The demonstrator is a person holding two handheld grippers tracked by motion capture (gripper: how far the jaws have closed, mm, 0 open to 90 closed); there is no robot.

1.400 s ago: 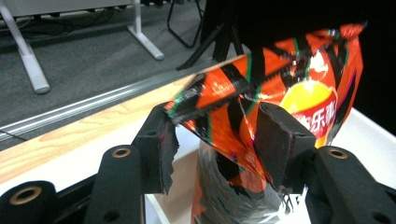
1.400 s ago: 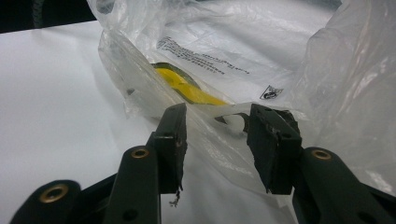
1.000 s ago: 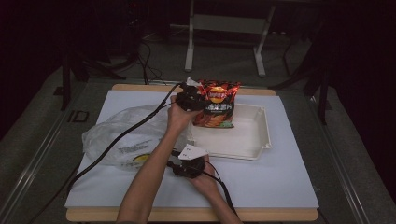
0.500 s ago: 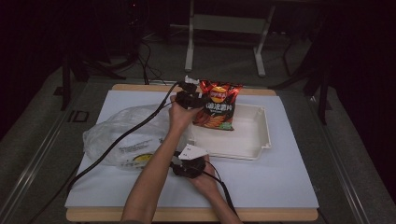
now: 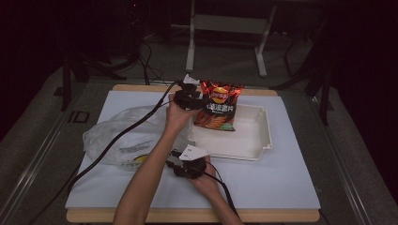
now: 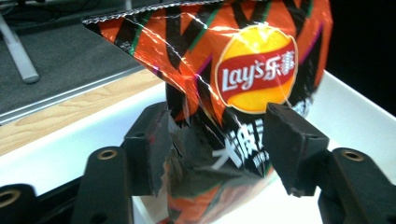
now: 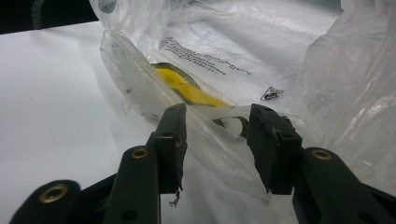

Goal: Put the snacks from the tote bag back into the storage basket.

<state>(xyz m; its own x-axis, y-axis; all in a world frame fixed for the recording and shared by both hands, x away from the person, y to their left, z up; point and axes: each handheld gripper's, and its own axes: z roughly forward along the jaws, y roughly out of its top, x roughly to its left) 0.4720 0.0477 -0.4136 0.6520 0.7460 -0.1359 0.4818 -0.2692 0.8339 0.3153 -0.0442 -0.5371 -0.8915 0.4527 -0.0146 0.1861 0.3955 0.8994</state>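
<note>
At twelve o'clock on the tabletop (image 5: 281,187), the chip bag (image 5: 218,105) stands upright in the white tray (image 5: 253,140), leaning a little at the tray's far-left corner. Left claw (image 5: 199,98) sits just beside the bag at its nine o'clock. From the left gripper view, the bag (image 6: 243,79) lies between the two jaws, and the jaws have just been opening; the right-hand jaw stands clear of the foil, while the other one is too close to the crumpled edge to call. Judgement: the bag is being let go, and the placing step is about finished.

Right claw (image 5: 176,164) rests low at six o'clock, by the near edge of the clear plastic bag (image 5: 117,138). Its own view shows the jaws half apart with a fold of that plastic bag (image 7: 210,130) passing between them; whether the pads pinch the film cannot be told. A yellow-and-green item (image 7: 187,88) shows through the plastic.

Next move, as judged: back the left claw away toward nine o'clock without tipping the chip bag, then go for whatever remains in the plastic bag while the right claw steadies its mouth.
</note>
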